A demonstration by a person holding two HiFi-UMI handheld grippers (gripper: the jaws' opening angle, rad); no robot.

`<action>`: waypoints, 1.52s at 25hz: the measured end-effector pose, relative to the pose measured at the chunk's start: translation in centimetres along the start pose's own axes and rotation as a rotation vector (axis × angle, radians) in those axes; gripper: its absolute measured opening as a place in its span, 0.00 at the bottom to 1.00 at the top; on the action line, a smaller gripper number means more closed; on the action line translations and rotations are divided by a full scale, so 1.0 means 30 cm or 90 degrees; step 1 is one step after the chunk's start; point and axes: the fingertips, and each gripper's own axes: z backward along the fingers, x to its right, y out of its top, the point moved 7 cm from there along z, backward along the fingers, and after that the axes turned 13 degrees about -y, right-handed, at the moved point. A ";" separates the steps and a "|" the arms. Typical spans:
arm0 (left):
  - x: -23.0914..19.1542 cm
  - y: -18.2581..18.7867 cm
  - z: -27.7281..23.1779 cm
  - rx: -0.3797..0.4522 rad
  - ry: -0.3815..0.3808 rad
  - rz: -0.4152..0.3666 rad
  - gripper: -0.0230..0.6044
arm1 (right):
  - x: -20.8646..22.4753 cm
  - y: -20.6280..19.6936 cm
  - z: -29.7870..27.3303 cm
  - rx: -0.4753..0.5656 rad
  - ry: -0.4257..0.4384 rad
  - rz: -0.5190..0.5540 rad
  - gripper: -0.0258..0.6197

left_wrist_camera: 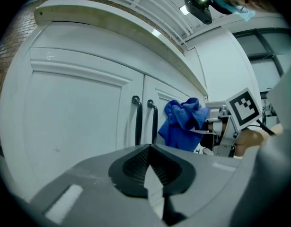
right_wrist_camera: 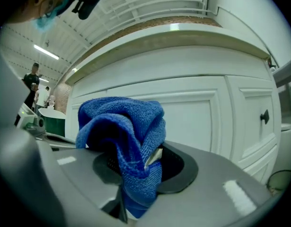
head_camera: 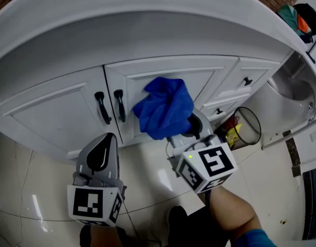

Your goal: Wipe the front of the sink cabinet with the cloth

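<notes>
The white sink cabinet (head_camera: 60, 112) fills the upper head view, with two black door handles (head_camera: 110, 106) at its middle. A bunched blue cloth (head_camera: 164, 108) is clamped in my right gripper (head_camera: 191, 126), which is shut on it and holds it up close to the right door panel (right_wrist_camera: 192, 117); whether the cloth touches the door I cannot tell. The same cloth (right_wrist_camera: 124, 136) bulges out of the jaws in the right gripper view. My left gripper (head_camera: 98, 156) hangs lower left, shut and empty, pointing at the left door (left_wrist_camera: 74, 117).
A wire waste bin (head_camera: 241, 129) with rubbish stands on the floor at the cabinet's right end. Small drawers with black knobs (head_camera: 247, 81) sit right of the doors. Glossy tile floor (head_camera: 147, 189) lies below. A person (right_wrist_camera: 32, 86) stands far off at the left.
</notes>
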 end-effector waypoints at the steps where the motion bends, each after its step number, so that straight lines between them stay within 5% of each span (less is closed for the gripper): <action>1: 0.010 -0.002 -0.014 0.000 -0.006 0.001 0.04 | 0.032 -0.002 0.003 0.000 -0.016 0.000 0.26; 15: 0.124 -0.063 -0.182 -0.031 -0.063 0.012 0.04 | 0.453 -0.048 0.054 -0.027 -0.231 -0.015 0.26; 25: 0.118 -0.051 -0.136 -0.021 -0.057 0.004 0.04 | 0.420 -0.040 0.075 -0.047 -0.270 -0.016 0.26; 28: 0.077 -0.014 -0.065 0.006 -0.030 0.008 0.04 | 0.274 0.060 0.119 0.031 -0.217 0.001 0.26; 32: -0.027 0.008 0.065 0.021 0.027 0.012 0.04 | 0.005 0.170 0.156 0.147 -0.054 0.013 0.26; 38: -0.228 0.017 0.354 0.007 0.159 -0.002 0.04 | -0.460 0.195 0.162 0.191 0.196 0.007 0.26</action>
